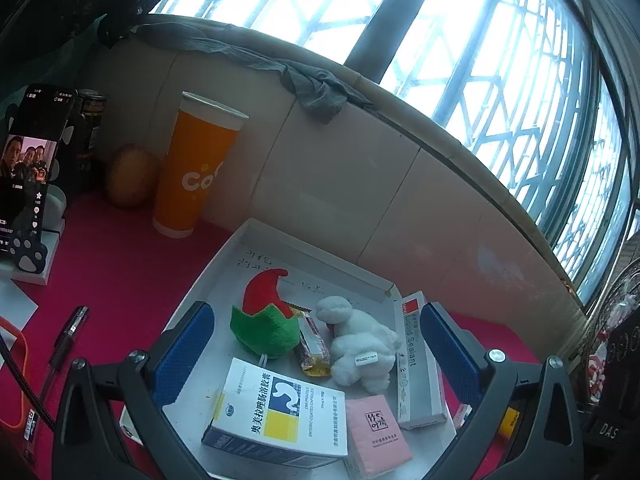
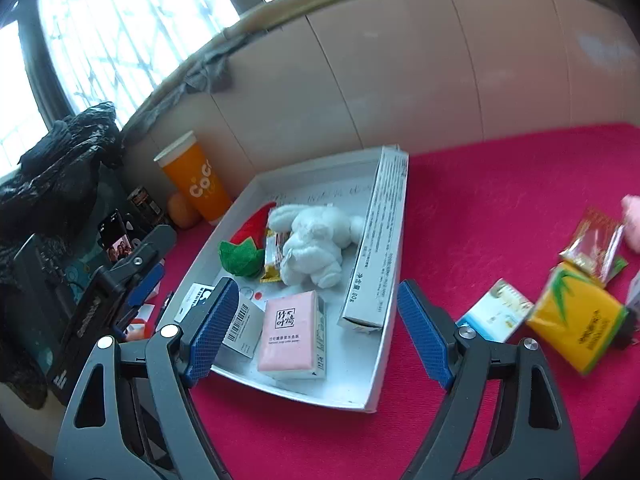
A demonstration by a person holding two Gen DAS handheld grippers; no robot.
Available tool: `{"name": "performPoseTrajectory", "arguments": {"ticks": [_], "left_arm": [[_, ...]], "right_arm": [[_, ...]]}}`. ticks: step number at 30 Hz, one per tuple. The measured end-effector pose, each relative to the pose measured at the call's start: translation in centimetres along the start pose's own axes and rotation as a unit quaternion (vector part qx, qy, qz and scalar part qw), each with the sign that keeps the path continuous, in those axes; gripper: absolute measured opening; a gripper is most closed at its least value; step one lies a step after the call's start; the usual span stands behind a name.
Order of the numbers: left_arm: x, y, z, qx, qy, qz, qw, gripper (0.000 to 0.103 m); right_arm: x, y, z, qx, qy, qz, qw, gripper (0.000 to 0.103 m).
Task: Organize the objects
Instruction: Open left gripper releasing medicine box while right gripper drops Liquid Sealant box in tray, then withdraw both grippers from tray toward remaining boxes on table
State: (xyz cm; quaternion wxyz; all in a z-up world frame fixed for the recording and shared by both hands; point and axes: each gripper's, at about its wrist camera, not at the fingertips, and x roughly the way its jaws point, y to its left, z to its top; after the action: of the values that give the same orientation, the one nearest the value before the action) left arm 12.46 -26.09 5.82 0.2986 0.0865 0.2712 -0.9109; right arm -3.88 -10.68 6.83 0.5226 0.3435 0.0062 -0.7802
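Blue ribbed pads of the left gripper stand wide apart and hold nothing, framing the white tray. Between those pads lie a glossy medicine box, a pink tissue pack, a crinkly snack bar, a fuzzy white plush and a felt elf hat; a long sealant box lies just inside the right-hand pad. The right gripper is likewise spread and empty, hovering over the tray's near end above the pink pack.

Well off to the right gripper's right, on the red cloth, wait 4 loose things: a yellow tissue pack, a small blue-white box, a foil sachet and something pink cut by the frame edge. These probably go in next.

In the right view the sealant box looks propped against the tray's low wall, so a nudge from a pad could tip it out. The tray is light card and may slide on the cloth if bumped. Soft, slick packs can squirm from a shallow pinch. Beyond the left gripper, a tall orange cup could topple if swept.
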Motion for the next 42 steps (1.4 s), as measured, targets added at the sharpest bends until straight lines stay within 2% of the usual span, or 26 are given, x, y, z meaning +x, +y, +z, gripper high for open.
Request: {"name": "performPoseTrajectory", "arguments": {"ticks": [3, 6, 11, 14, 18, 22, 27, 34, 38, 42], "left_arm": [[0.0, -0.4, -0.2, 0.011, 0.002, -0.003, 0.9999, 0.103], [0.1, -1.2, -0.6, 0.034, 0.004, -0.003, 0.9994, 0.103], [0.0, -2.3, -1.3, 0.054, 0.010, -0.019, 0.9983, 0.103], [0.0, -3.1, -1.7, 0.062, 0.021, -0.056, 0.9963, 0.103], [-0.2, -4.9, -2.8, 0.088, 0.038, -0.122, 0.9880, 0.103], [-0.6, -6.4, -3.7, 0.120, 0.046, -0.147, 0.9808, 0.103], [-0.3, -6.9, -4.2, 0.115, 0.069, -0.179, 0.9746, 0.103], [-0.9, -8.1, -4.9, 0.139, 0.073, -0.214, 0.9641, 0.103], [-1.2, -9.3, -5.4, 0.163, 0.090, -0.243, 0.9520, 0.103], [-1.3, -11.2, -6.7, 0.206, 0.119, -0.262, 0.9352, 0.103]], "right_arm": [[-1.8, 0.8, -0.3, -0.040, -0.038, -0.026, 0.998, 0.083], [-3.4, 0.9, -0.9, -0.083, -0.073, -0.074, 0.991, 0.083], [-5.4, -0.8, -1.8, -0.091, -0.093, -0.108, 0.986, 0.083], [-6.1, -2.0, -2.3, -0.091, -0.089, -0.130, 0.983, 0.083], [-7.3, -4.0, -2.8, -0.083, -0.084, -0.154, 0.981, 0.083], [-8.8, -6.4, -3.4, -0.061, -0.085, -0.182, 0.978, 0.083], [-10.3, -9.1, -3.5, -0.030, -0.088, -0.212, 0.973, 0.083], [-14.1, -13.8, -2.9, 0.021, -0.117, -0.278, 0.953, 0.083], [-16.3, -16.2, -3.6, 0.055, -0.121, -0.304, 0.943, 0.083], [-17.9, -18.6, -4.4, 0.085, -0.121, -0.320, 0.936, 0.083]]}}
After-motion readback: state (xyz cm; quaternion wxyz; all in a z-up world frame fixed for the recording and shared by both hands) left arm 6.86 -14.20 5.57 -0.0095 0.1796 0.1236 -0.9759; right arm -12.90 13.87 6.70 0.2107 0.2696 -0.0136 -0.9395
